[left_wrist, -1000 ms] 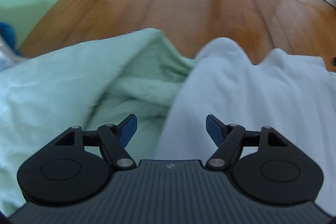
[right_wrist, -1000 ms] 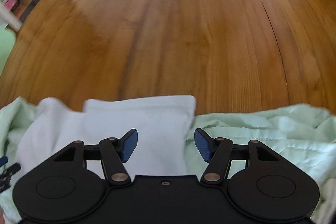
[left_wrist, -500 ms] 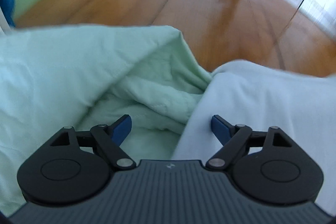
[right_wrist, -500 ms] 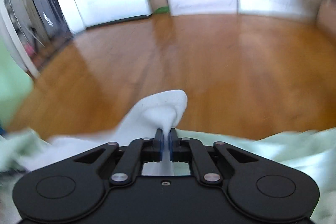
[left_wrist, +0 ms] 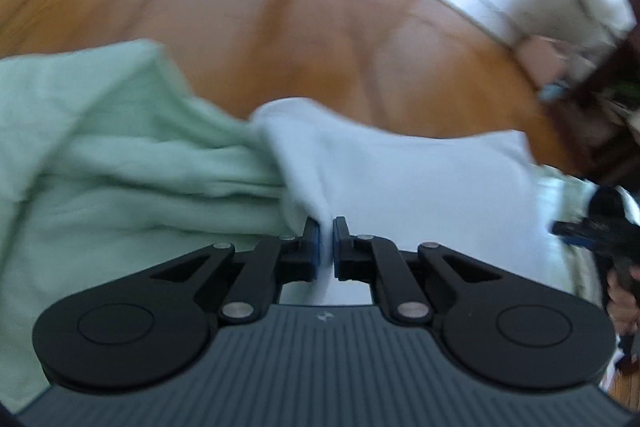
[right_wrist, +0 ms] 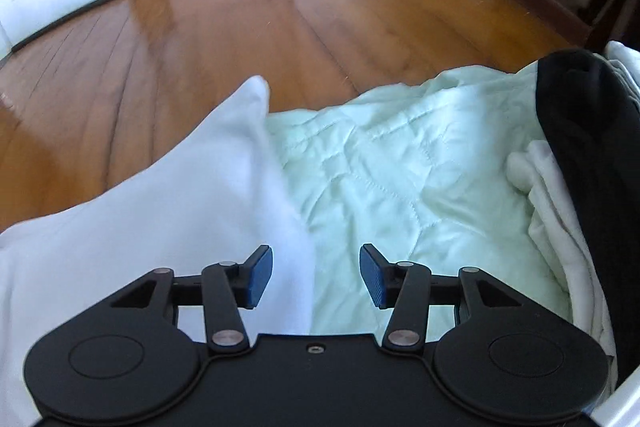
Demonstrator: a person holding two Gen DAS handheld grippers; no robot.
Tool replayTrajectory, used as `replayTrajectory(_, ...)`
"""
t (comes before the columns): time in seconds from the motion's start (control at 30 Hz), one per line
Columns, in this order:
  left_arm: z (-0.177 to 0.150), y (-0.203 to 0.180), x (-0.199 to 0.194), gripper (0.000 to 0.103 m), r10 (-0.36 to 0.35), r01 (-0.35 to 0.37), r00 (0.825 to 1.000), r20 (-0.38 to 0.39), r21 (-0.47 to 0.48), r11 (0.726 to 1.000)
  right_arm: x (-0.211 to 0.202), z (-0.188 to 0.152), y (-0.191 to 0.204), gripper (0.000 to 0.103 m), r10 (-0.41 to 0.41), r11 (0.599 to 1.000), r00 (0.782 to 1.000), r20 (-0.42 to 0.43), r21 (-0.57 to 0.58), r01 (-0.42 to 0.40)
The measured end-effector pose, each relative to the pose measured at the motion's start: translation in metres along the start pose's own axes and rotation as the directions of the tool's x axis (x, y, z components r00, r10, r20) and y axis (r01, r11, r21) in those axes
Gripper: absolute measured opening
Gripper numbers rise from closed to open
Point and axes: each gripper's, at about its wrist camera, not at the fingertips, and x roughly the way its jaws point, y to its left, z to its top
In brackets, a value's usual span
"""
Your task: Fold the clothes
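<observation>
Your left gripper [left_wrist: 326, 241]: 2 fingers pinched tight on fold of white garment [left_wrist: 400, 179], cloth draped over mint quilt [left_wrist: 120, 163]. Your right gripper [right_wrist: 316, 277]: fingers spread wide, gripping nothing, white garment edge lying just inside left finger. Quilt beneath, wooden floor [right_wrist: 240, 39] beyond. Black cloth [right_wrist: 580, 147] at right.

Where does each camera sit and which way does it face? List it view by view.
Left wrist: on the left gripper, looking forward over the white garment it pinches; the other gripper shows at far right.
Right wrist: on the right gripper, fingers apart, above white garment and green quilt.
Shared: garment, quilt, wooden floor.
</observation>
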Motion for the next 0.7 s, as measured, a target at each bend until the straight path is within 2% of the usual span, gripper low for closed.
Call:
replayTrajectory(0.07,-0.009,-0.026,0.002,0.007,-0.089,0.089,0.996,0.006,0.053,0.995,-0.011,0.001,0.004,0.053,-0.026,0.997,0.999,-0.038,-0.067,0.024)
replayTrajectory(0.1,-0.015,-0.036,0.007,0.008,-0.151,0.152,0.988,-0.018,0.054,0.987,-0.023,0.000,0.008,0.054,-0.070,0.993,0.996,-0.057,-0.094,0.065)
replayTrajectory(0.13,-0.022,-0.045,0.010,0.010,-0.173,0.176,0.984,-0.045,0.067,0.982,-0.032,0.003,0.014,0.054,-0.047,0.983,0.998,-0.050,-0.180,0.037)
replayTrajectory(0.2,-0.037,-0.057,0.015,0.011,-0.099,0.112,0.990,-0.103,0.133,0.985,-0.050,0.009,0.026,0.060,-0.001,0.937,0.999,-0.041,-0.349,-0.013)
replayTrajectory(0.23,-0.044,-0.063,0.017,0.011,-0.061,0.082,0.990,-0.130,0.166,0.983,-0.052,0.015,0.034,0.063,0.004,0.887,1.000,-0.001,-0.461,-0.004)
replayTrajectory(0.27,-0.051,-0.069,0.020,0.011,-0.021,0.052,0.988,-0.156,0.201,0.978,-0.048,0.024,0.043,0.065,0.004,0.851,0.999,0.043,-0.524,0.019)
replayTrajectory(0.3,-0.059,-0.076,0.022,0.010,0.019,0.024,0.984,-0.180,0.236,0.971,-0.042,0.033,0.046,0.065,0.013,0.855,0.998,0.066,-0.518,0.024)
replayTrajectory(0.37,-0.070,-0.085,0.021,0.012,0.083,-0.021,0.977,-0.194,0.299,0.954,-0.022,0.053,0.045,0.064,0.032,0.903,0.998,0.058,-0.430,-0.004)
replayTrajectory(0.43,-0.065,-0.082,0.000,0.013,0.078,-0.040,0.991,-0.112,0.307,0.951,-0.003,0.065,0.042,0.065,0.028,0.936,0.999,0.047,-0.351,-0.010)
replayTrajectory(0.47,-0.060,-0.080,-0.010,0.020,0.069,-0.047,0.995,-0.066,0.295,0.954,0.004,0.067,0.038,0.065,0.024,0.943,0.999,0.023,-0.333,-0.015)
replayTrajectory(0.5,-0.053,-0.077,-0.019,0.036,0.064,-0.059,0.998,-0.010,0.274,0.960,0.010,0.069,0.034,0.065,0.021,0.949,1.000,-0.001,-0.316,-0.020)
replayTrajectory(0.57,-0.036,-0.075,-0.022,0.054,0.068,-0.089,0.993,0.095,0.236,0.968,0.016,0.074,0.026,0.065,0.028,0.952,0.998,-0.056,-0.304,-0.044)
replayTrajectory(0.63,-0.020,-0.076,-0.013,0.054,0.063,-0.090,0.990,0.122,0.228,0.970,0.017,0.079,0.020,0.065,0.054,0.955,0.996,-0.074,-0.289,-0.074)
replayTrajectory(0.7,-0.006,-0.080,0.008,0.054,0.031,-0.052,0.995,0.099,0.225,0.973,0.029,0.088,0.008,0.065,0.131,0.962,0.987,-0.095,-0.228,-0.150)
